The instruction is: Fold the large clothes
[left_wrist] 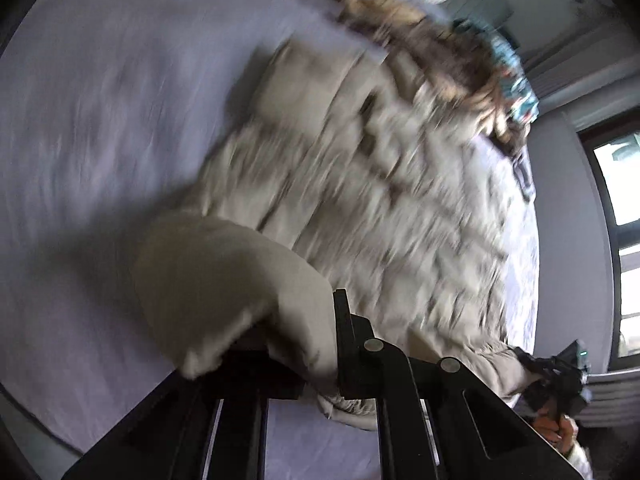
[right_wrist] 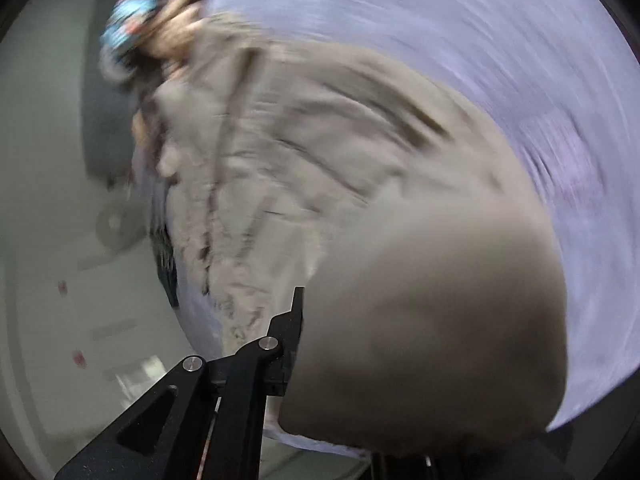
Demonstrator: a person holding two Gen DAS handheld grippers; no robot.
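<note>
Beige quilted puffer coat (left_wrist: 360, 184) spread over a lavender bed sheet (left_wrist: 100, 120), fur-trimmed hood (left_wrist: 432, 48) at the far end beside a patterned blue cloth (left_wrist: 516, 88). Judged early in the fold: body mostly flat and open, no finished crease to be seen, hem corners lifted at the near edge.

Left claw (left_wrist: 304, 344) clamped on a puffy fold of the coat's hem, fabric bulging over the left finger and pinched against the right. Far right in that view, right claw (left_wrist: 560, 368) at the other hem corner, apparently gripping it too, an orange-gloved hand behind.

From the right wrist view, right claw (right_wrist: 360, 340) closed on a thick wad of the same coat (right_wrist: 320, 140), padding hiding one finger entirely; sheet (right_wrist: 480, 40) beyond, hood (right_wrist: 168, 28) top left.

Likely left: hem carried toward the hood, sleeves tucked, halving.

Heavy motion blur throughout; no brand, label or writing readable.
</note>
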